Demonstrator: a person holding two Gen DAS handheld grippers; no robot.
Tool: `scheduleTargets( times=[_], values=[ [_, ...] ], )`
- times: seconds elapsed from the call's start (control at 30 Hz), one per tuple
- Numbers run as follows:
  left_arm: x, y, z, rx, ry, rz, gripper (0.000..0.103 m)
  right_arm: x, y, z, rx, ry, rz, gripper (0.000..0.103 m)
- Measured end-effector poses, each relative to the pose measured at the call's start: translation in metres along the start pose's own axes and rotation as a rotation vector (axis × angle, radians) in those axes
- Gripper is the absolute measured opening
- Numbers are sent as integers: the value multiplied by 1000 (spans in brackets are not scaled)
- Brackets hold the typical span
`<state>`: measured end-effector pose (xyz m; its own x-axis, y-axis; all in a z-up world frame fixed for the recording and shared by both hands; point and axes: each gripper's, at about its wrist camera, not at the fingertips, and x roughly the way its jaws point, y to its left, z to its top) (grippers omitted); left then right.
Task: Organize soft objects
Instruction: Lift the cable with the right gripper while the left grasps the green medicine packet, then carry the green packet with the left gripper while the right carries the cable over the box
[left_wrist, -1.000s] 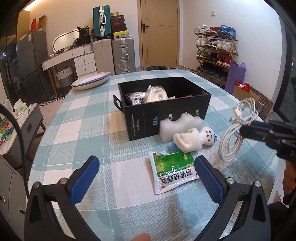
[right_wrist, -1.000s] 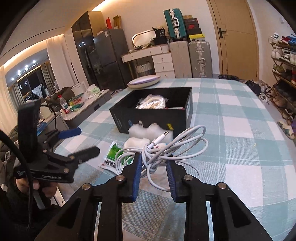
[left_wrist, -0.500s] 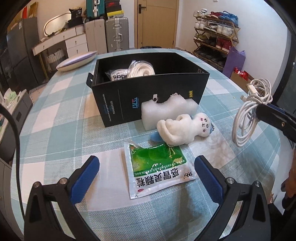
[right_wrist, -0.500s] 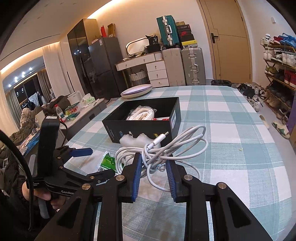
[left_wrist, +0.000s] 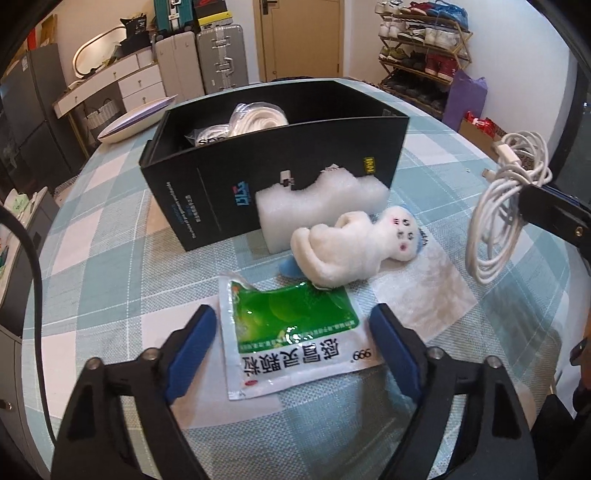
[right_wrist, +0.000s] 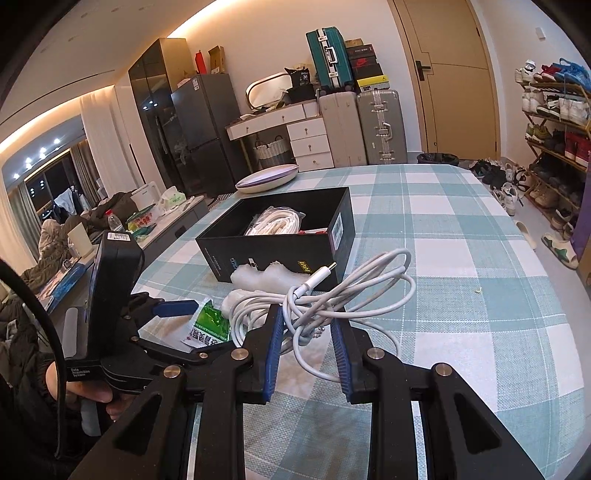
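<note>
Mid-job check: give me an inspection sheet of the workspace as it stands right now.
Surface: teal-and-white checked tablecloth.
Job's things: open black cardboard box holding bagged white items; white foam block against it; white plush doll lying down; green-and-white medicine sachet flat.
Clutter: white oval dish.
Grippers: left claw open, straddling the sachet; right claw shut on the cable.
Cables: coiled white charging cable, lifted.
Surroundings: silver suitcases, shoe rack.
</note>
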<state>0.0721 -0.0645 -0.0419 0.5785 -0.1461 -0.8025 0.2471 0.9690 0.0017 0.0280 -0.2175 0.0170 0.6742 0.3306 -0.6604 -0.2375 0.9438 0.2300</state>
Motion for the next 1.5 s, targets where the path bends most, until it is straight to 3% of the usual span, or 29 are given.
scheduleTargets(
  times=[0.17, 0.37, 0.9, 1.5],
  values=[
    [-6, -1, -3, 11, -6, -28, 62, 2, 1, -1, -6, 6, 3, 26],
    [-14, 5, -10, 19, -15, -39, 53, 3, 3, 0, -10, 6, 7, 26],
    [-41, 28, -16, -36, -90, -30, 50, 8, 9, 0, -25, 11, 9, 26],
    [-76, 51, 12, -76, -241, -11, 50, 4, 20, 14, -73, -19, -11, 26]
  ],
)
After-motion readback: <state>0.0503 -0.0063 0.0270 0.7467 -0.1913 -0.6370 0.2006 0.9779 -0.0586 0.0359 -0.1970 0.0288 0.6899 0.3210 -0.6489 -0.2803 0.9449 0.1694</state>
